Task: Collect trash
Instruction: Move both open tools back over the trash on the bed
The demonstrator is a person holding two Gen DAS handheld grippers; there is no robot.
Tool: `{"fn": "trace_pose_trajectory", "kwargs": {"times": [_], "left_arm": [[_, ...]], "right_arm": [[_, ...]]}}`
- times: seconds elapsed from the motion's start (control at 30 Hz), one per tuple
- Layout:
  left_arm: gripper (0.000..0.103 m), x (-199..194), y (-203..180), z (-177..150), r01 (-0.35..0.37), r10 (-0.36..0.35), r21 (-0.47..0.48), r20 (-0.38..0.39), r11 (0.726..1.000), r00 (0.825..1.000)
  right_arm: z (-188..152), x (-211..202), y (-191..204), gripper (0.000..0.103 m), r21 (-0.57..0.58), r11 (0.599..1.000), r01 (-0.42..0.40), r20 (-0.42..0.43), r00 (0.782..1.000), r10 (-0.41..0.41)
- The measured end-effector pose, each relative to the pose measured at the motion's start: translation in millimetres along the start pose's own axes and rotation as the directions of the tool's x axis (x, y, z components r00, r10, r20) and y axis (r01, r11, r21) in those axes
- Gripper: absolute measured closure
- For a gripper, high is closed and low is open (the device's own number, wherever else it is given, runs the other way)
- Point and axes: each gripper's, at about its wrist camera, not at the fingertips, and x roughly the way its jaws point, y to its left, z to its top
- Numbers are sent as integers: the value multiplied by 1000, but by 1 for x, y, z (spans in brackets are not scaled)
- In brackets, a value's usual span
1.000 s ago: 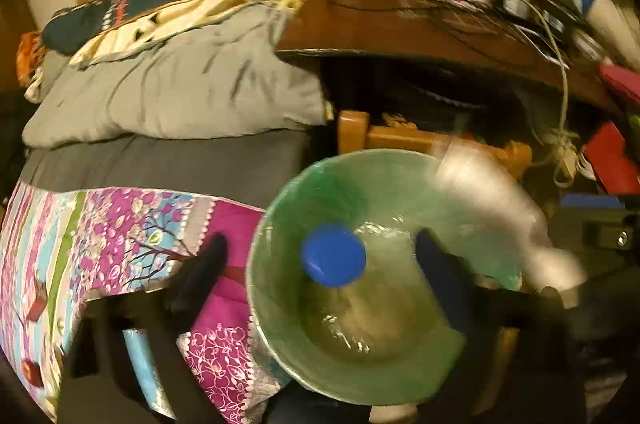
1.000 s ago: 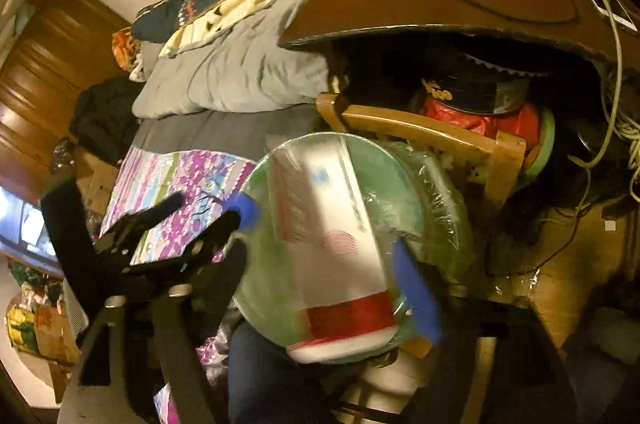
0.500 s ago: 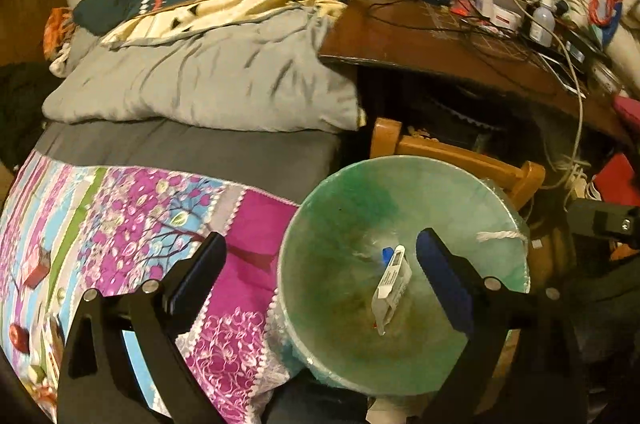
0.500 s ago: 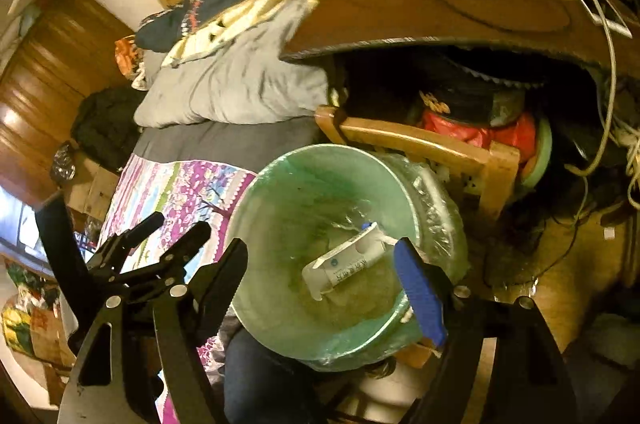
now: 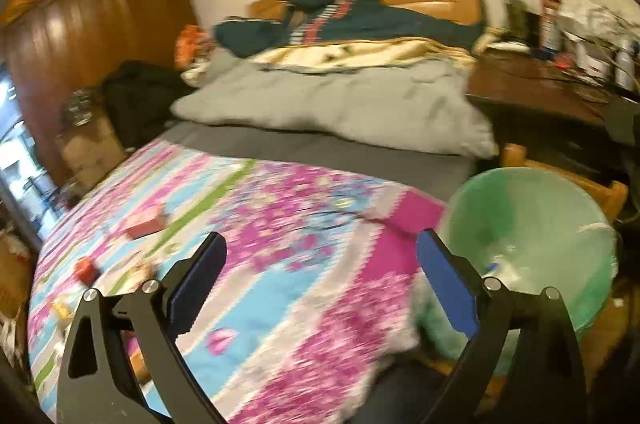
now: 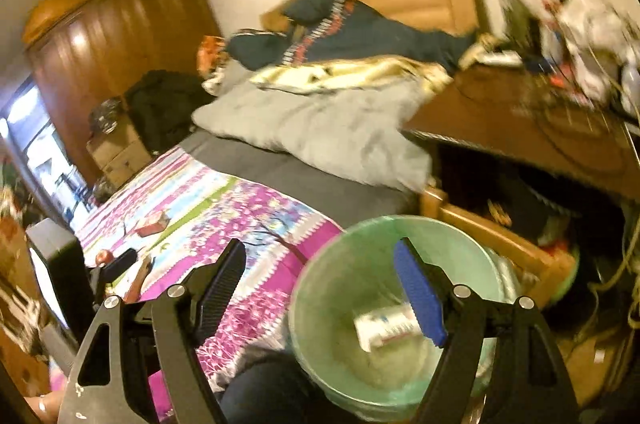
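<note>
A green-lined trash bin (image 5: 532, 216) stands beside the bed, at lower right in the left wrist view and lower middle in the right wrist view (image 6: 344, 288). A white and red tube-like package (image 6: 384, 326) lies inside it. My left gripper (image 5: 320, 280) is open and empty above the floral bedspread (image 5: 248, 224). My right gripper (image 6: 320, 292) is open and empty, with its blue finger over the bin. Small reddish pieces (image 5: 146, 224) (image 5: 86, 270) lie on the bedspread to the left, also in the right wrist view (image 6: 152, 223).
A grey pillow (image 5: 332, 104) and dark clothes (image 5: 340, 16) lie at the head of the bed. A cluttered wooden desk (image 6: 520, 120) stands at right, with a wooden chair (image 6: 500, 232) under it. A wardrobe (image 5: 92, 28) is at far left.
The package and blue cap left the grippers and dropped into the bin. Both grippers have swung left and up, away from the bin toward the bedspread.
</note>
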Motion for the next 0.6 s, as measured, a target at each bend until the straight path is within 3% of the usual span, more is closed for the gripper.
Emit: {"fn": "trace_pose_trajectory", "kwargs": {"times": [0.13, 0.27, 0.43, 0.53, 0.6], "left_arm": [[11, -20, 54, -25, -92, 92, -72, -4, 993, 996], [11, -39, 128, -65, -198, 185, -193, -82, 961, 979], [11, -58, 229, -131, -368, 308, -321, -224, 872, 925], [21, -65, 278, -165, -425, 334, -348, -292, 835, 896], [30, -67, 314, -183, -447, 340, -367, -323, 816, 884]], "right_arm": [[-8, 7, 41, 25, -88, 995, -55, -13, 998, 54], [-22, 27, 82, 25, -135, 981, -137, -93, 988, 125], [-50, 59, 143, 25, -220, 950, -223, -205, 962, 179], [-68, 80, 189, 25, -283, 910, -304, -269, 936, 229], [-80, 99, 228, 25, -333, 860, -388, -319, 904, 284]]}}
